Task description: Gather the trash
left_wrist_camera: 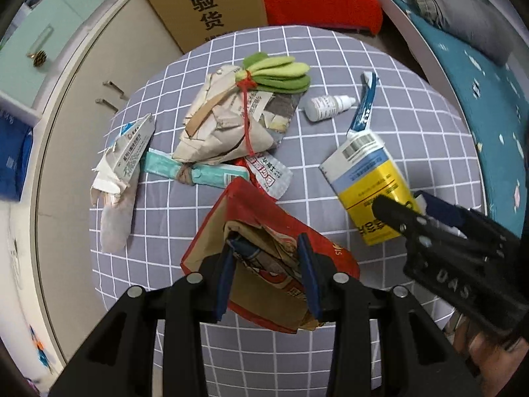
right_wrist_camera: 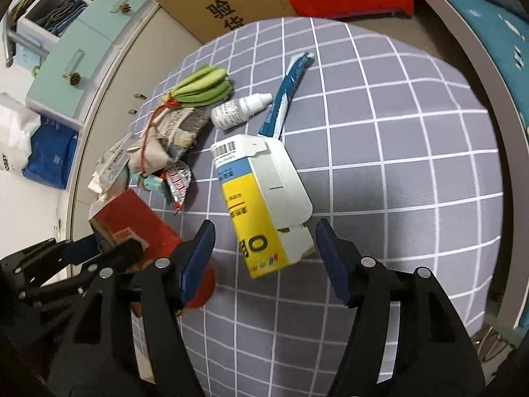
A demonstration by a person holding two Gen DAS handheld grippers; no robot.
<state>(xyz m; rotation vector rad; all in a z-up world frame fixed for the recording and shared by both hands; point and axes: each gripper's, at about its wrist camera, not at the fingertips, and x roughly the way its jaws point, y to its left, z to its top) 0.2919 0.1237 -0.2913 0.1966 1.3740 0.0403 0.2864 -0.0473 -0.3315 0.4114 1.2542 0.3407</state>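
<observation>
My left gripper (left_wrist_camera: 268, 278) is shut on a red paper bag (left_wrist_camera: 258, 218) with crumpled wrappers inside, held above the grey checked tablecloth (left_wrist_camera: 396, 82). A yellow and white carton (right_wrist_camera: 261, 198) lies flat on the cloth. My right gripper (right_wrist_camera: 264, 241) stands open around the carton's near end, and its blue pads (right_wrist_camera: 201, 241) do not touch it. In the left wrist view the right gripper (left_wrist_camera: 413, 205) comes in from the right over that carton (left_wrist_camera: 367, 185). The red bag (right_wrist_camera: 132, 218) shows at the lower left of the right wrist view.
On the cloth lie a newspaper bundle (left_wrist_camera: 224, 122) with green felt leaves (left_wrist_camera: 281, 72), a dropper bottle (left_wrist_camera: 327, 106), a toothpaste tube (left_wrist_camera: 363, 109), a teal wrapper (left_wrist_camera: 195, 172), a torn medicine box (left_wrist_camera: 132, 149) and a silver sachet (left_wrist_camera: 271, 172). A cardboard box (left_wrist_camera: 205, 3) stands behind the table.
</observation>
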